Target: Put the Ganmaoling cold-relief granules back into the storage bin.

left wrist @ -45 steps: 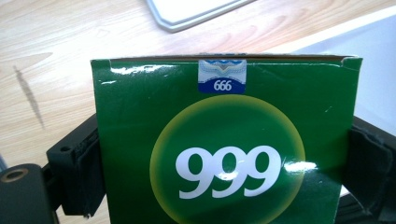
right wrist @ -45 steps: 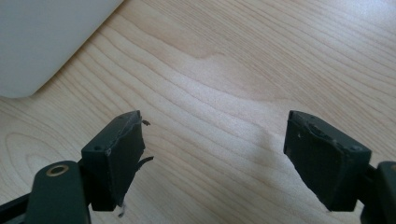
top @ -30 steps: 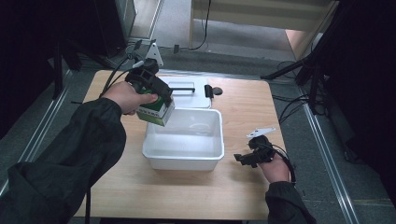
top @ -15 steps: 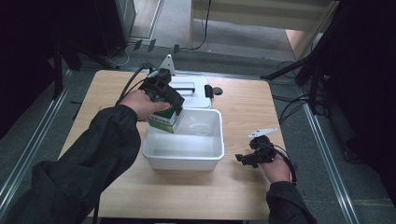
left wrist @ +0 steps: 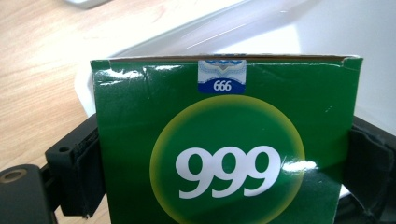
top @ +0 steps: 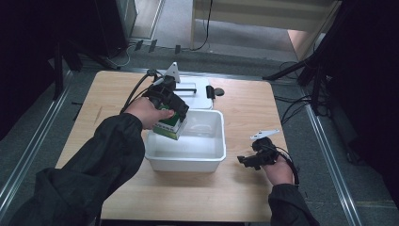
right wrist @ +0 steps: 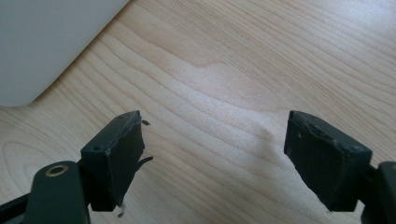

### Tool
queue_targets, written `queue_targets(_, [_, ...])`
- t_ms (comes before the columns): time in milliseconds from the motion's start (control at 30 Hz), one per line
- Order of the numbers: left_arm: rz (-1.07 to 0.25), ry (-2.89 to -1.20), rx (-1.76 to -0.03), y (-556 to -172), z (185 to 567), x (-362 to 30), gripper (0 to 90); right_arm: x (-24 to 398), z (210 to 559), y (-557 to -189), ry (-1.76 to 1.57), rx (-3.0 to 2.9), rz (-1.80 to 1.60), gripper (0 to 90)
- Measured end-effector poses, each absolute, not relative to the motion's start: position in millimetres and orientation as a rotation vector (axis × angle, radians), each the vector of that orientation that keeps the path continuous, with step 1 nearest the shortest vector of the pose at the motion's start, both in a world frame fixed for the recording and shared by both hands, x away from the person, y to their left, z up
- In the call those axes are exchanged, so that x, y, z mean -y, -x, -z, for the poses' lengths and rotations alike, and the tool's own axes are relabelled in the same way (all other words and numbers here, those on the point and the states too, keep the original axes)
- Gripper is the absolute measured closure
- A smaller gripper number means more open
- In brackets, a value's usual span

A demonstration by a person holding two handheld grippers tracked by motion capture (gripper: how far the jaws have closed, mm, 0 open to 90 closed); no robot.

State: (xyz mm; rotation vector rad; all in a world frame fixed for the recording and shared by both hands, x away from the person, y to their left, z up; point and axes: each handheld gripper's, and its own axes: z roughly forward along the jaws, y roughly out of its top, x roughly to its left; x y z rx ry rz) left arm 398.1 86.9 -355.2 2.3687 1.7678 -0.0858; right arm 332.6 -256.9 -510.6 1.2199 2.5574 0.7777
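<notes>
Box (left wrist: 224, 154), green, printed 999 in a yellow-ringed circle, with a small blue 666 label at its top edge; clamped at both sides by the left gripper (left wrist: 224, 172), one black jaw pressed on each flank. Lower part cut off by the bottom of the left gripper view; back and underside hidden. From the high view, box (top: 170, 124) tilted over the near-left corner of the white bin (top: 207, 162), partly covered by the gripper (top: 173, 109) and hand (top: 145, 113); cannot tell whether it touches the rim or bin floor. Bin inside pale and glary, contents hard to make out. Beyond the bin, a white tray (top: 200, 94) half hidden behind the gripper, with a dark round thing (top: 219, 92) beside it, too small to identify. Right gripper (right wrist: 212, 154) low over the bare table (right wrist: 261, 60) right of the bin, jaws wide apart, holding nothing; bin corner (right wrist: 42, 42) cut off at upper left of that view. Right gripper (top: 251, 157) small and dark from above, jaws hard to separate there.
</notes>
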Motion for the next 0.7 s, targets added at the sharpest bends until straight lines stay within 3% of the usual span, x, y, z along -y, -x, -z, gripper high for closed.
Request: queue_targets(700, [0.075, -2.271, -1.916, -403.1, 382.6, -80.8, 4.9, 256.9, 512.0, -333.7, -1.236, -2.56, -0.767, 19.9])
